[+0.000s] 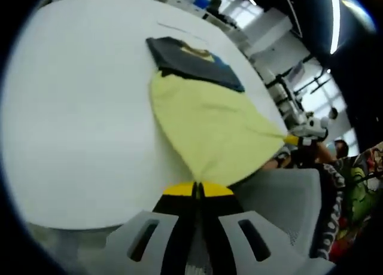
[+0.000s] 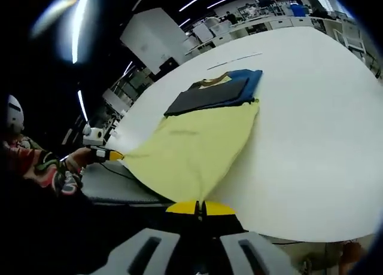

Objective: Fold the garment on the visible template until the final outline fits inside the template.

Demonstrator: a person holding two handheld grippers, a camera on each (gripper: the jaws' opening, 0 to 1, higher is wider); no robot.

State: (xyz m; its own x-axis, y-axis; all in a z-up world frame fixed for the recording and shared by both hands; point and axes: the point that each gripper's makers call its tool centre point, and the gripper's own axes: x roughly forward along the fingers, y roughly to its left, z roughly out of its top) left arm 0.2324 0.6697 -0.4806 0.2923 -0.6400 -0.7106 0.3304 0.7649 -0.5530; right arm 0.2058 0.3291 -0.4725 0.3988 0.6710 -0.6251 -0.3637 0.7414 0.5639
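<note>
A yellow garment (image 1: 209, 119) lies on the white table (image 1: 78, 119), with its dark grey and blue upper part (image 1: 194, 63) folded across the far end. My left gripper (image 1: 198, 190) is shut on one corner of the yellow hem at the table's near edge. My right gripper (image 1: 302, 137) holds the other hem corner out past the table's edge. In the right gripper view the yellow cloth (image 2: 191, 146) runs from my right gripper (image 2: 200, 207), shut on it, to my left gripper (image 2: 102, 154). The hem is stretched taut between them. A thin line (image 2: 233, 61) is marked on the table beyond the collar.
A grey chair back (image 1: 287, 197) stands close to the table edge between the grippers. A person's patterned sleeve (image 2: 45, 167) reaches in behind my left gripper. Bare white tabletop (image 2: 317, 119) spreads around the garment. Desks and equipment (image 2: 263, 15) fill the background.
</note>
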